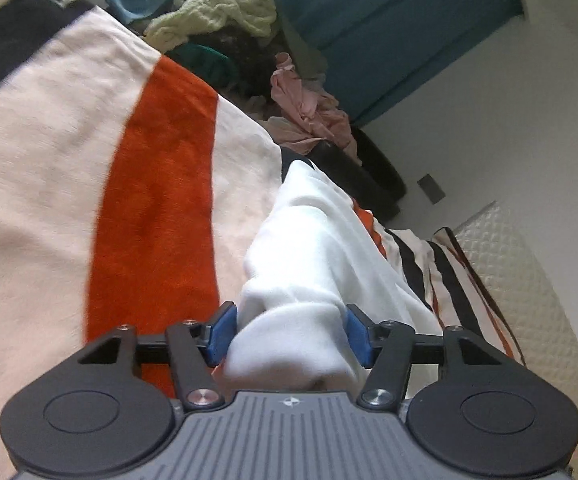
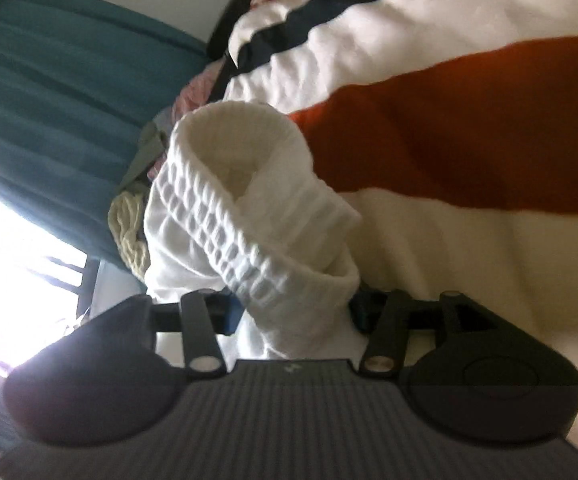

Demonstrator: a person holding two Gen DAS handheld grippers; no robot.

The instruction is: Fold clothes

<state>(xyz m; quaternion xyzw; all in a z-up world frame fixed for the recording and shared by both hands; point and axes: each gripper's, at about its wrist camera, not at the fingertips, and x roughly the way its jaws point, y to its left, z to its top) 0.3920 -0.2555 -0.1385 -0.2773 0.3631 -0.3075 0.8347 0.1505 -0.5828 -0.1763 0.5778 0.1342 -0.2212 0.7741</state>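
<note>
A white garment lies bunched on a bedcover with orange, cream and black stripes. In the left wrist view my left gripper has its blue pads pressed against both sides of a thick fold of the white cloth. In the right wrist view my right gripper grips the white garment's ribbed elastic waistband, which loops up open above the fingers. The right blue pad there is mostly hidden by the cloth. Both views are tilted sideways and blurred.
A heap of unfolded clothes, pale yellow knit and pink cloth, sits at the far end of the bed beside a dark basket. A teal curtain hangs by a bright window. White quilted fabric lies at the right.
</note>
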